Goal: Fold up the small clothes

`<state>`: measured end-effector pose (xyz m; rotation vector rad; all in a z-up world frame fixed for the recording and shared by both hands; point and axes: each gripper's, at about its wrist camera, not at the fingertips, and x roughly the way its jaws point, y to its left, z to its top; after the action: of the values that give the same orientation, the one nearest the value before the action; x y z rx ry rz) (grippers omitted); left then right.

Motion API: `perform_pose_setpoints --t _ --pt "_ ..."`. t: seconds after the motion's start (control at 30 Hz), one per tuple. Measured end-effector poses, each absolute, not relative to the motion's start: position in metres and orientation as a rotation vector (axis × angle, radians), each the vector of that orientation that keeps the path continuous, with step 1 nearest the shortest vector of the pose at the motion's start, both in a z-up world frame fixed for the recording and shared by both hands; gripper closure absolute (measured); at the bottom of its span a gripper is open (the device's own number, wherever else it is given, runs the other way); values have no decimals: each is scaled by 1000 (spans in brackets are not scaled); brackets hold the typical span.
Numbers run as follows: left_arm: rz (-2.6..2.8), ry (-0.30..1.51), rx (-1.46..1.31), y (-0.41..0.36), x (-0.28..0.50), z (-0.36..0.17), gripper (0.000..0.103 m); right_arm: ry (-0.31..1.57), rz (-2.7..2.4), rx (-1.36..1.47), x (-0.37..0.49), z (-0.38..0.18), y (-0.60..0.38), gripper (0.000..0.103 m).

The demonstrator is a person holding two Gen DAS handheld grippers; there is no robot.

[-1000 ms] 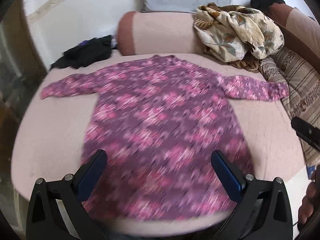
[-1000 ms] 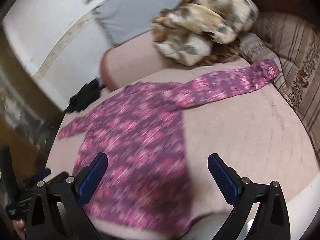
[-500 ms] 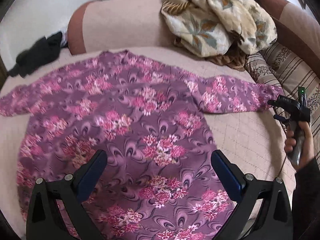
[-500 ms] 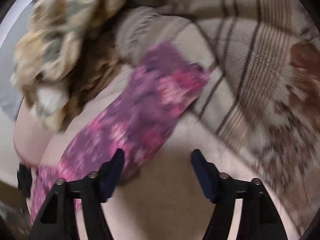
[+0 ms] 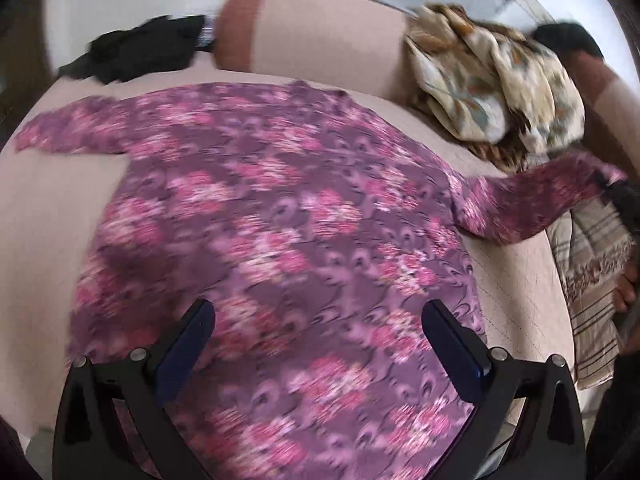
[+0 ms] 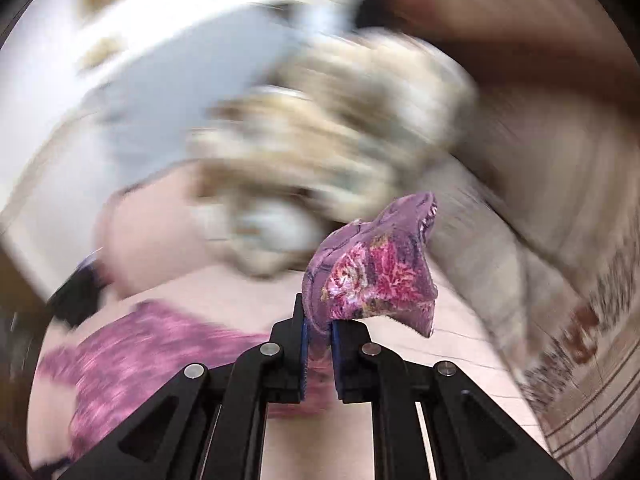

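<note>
A purple floral long-sleeved top [image 5: 280, 232] lies spread flat on the pink bed [image 5: 48, 216], neck toward the far side. My left gripper [image 5: 318, 344] is open and empty, hovering above the top's hem. My right gripper [image 6: 318, 328] is shut on the cuff of the right sleeve [image 6: 372, 272] and holds it lifted off the bed. In the left wrist view that sleeve [image 5: 532, 204] rises toward the right edge, where the right gripper [image 5: 624, 196] shows as a dark shape. The left sleeve [image 5: 72, 128] lies flat at the far left.
A beige floral blanket [image 5: 496, 92] is heaped at the back right against a pink bolster [image 5: 312, 32]. A striped cloth [image 5: 592, 280] hangs along the right side. A black garment [image 5: 136, 52] lies at the back left. The right wrist view is motion-blurred.
My right gripper has closed on the right sleeve's cuff and lifted it. The left gripper has pulled back and left, staying open over the hem.
</note>
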<state>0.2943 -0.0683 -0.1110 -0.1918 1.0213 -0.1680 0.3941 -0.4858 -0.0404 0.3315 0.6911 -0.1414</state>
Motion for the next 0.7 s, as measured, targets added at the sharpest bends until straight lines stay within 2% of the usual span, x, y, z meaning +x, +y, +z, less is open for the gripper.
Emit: perform_pose_setpoints --t 0.07,0.13,0.23,0.4,0.43,0.5,0.57,0.7 --pt "-141 1006 -211 -46 282 -107 0 654 -31 200 383 -9 -410 92" --pt "-107 993 -239 -17 269 -105 0 675 69 66 373 -4 -334 92" --pt "-32 989 -301 25 260 -107 0 755 274 6 343 -27 -235 92" --pt "89 966 -330 91 245 -110 0 883 505 -89 294 -102 -109 89" --pt "123 965 -329 106 244 -113 0 917 537 -113 285 -117 -92 85" --pt "143 969 -356 123 243 -120 0 998 596 -154 274 -142 -69 54" --pt "123 979 -391 132 245 -126 0 1020 624 -206 260 -152 -62 37" --pt "6 977 -351 110 255 -128 0 1025 578 -123 264 -138 -111 26"
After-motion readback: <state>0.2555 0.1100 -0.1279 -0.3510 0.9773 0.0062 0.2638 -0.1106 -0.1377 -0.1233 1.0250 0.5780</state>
